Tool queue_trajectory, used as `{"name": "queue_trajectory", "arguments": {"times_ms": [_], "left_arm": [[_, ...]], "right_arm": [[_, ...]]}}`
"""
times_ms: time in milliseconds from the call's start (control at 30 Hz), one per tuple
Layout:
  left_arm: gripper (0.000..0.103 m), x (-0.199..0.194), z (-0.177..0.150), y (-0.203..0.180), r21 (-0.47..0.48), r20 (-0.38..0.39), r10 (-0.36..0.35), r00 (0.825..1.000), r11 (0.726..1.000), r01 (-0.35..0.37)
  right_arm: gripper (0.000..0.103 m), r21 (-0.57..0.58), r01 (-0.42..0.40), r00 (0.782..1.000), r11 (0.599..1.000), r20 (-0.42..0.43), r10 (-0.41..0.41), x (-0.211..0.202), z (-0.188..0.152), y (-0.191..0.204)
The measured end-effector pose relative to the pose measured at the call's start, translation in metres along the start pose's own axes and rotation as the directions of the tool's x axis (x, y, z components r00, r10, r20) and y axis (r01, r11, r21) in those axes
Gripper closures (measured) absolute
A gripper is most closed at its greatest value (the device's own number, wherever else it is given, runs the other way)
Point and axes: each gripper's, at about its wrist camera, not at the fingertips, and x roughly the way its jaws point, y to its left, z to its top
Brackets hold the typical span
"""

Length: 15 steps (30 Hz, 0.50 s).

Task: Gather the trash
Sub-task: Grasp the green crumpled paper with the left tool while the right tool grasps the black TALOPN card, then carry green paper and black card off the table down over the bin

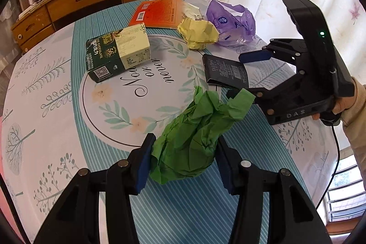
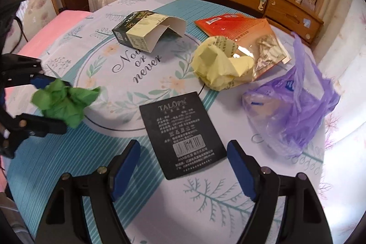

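1. While my left gripper (image 1: 183, 161) sits clamped on the crumpled green paper ball (image 1: 194, 136), I feel almost no weight. It's soft and springy, and it squashes between the blue pads (image 1: 143, 166). I have it by its bulky middle, which looks like the best hold, since the loose flap at the top would probably just tear or slip.
2. The right wrist view shows the ball raised off the floral tablecloth (image 2: 68, 164), out at my left side, so the hold looks good.
3. My right gripper (image 2: 183, 170) hangs empty with its fingers spread wide, tilted down over the black TALOPN hang tag (image 2: 183, 134).
4. That tag lies flat on the cloth. Being thin, stiff card, it'll be awkward, so I'd work on an edge rather than press down on its face.
5. Waiting beyond it: the yellow paper wad (image 2: 219, 68), the purple plastic bag (image 2: 295, 106), the torn chocolate carton (image 2: 141, 33) and the orange packet (image 2: 240, 26).
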Motion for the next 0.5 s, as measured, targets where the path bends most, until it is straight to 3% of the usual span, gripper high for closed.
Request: {"name": "queue_trajectory", "arguments": {"times_ms": [233, 500], "left_arm": [[0.054, -0.009, 0.0, 0.006, -0.016, 0.022, -0.019, 1.0, 1.0, 0.02], [0.054, -0.002, 0.001, 0.013, -0.04, 0.013, -0.029, 1.0, 0.999, 0.029]], "right_arm": [[0.021, -0.084, 0.044, 0.999, 0.995, -0.008, -0.045, 0.005, 0.015, 0.012], [0.021, 0.042, -0.074, 0.997, 0.996, -0.02, 0.075, 0.016, 0.02, -0.008]]}}
